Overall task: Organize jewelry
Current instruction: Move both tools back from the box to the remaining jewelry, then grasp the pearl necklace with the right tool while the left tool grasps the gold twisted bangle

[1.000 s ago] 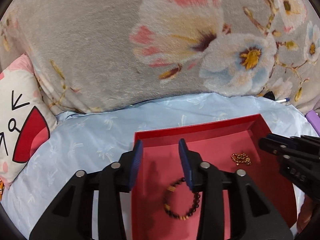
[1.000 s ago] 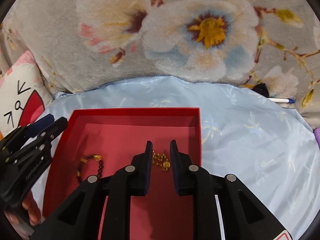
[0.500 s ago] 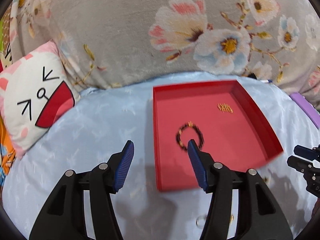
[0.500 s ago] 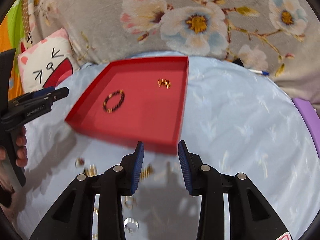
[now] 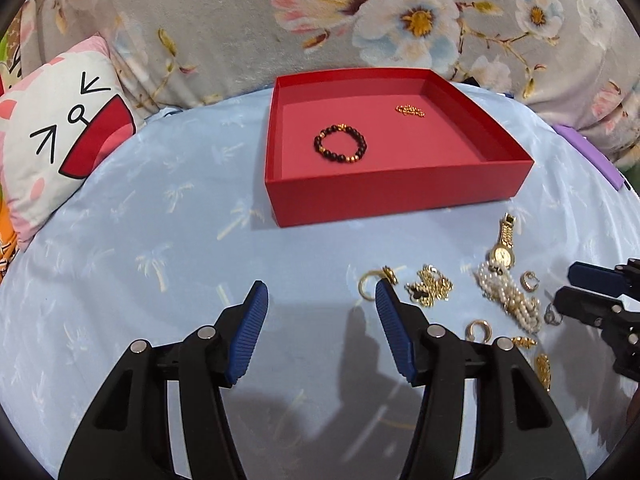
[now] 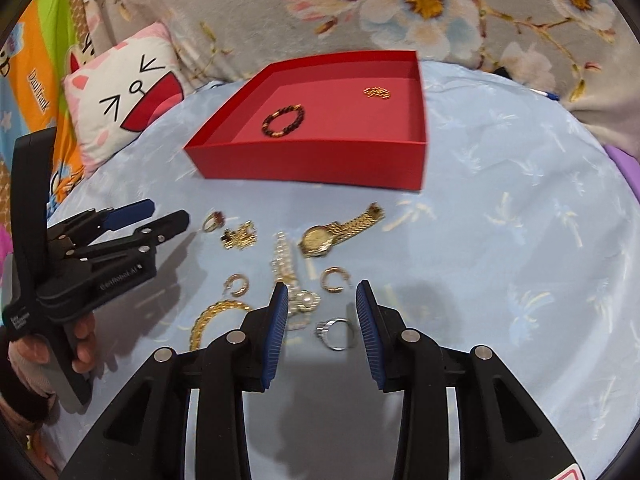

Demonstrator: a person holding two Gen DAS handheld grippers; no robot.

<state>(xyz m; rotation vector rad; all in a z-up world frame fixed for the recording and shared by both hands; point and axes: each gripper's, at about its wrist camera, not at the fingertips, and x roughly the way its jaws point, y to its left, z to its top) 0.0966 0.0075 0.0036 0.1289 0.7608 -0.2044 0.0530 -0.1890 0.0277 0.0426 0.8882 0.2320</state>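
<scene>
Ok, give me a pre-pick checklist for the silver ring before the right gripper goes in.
1. Right gripper open, nothing held: ok.
2. Silver ring lying between its fingertips, untouched: ok.
3. Pearl strand beside its left finger, could snag: not ok.
4. Left gripper open, apart from the ring: ok.
5. Red box has room beside the bead bracelet: ok.
</scene>
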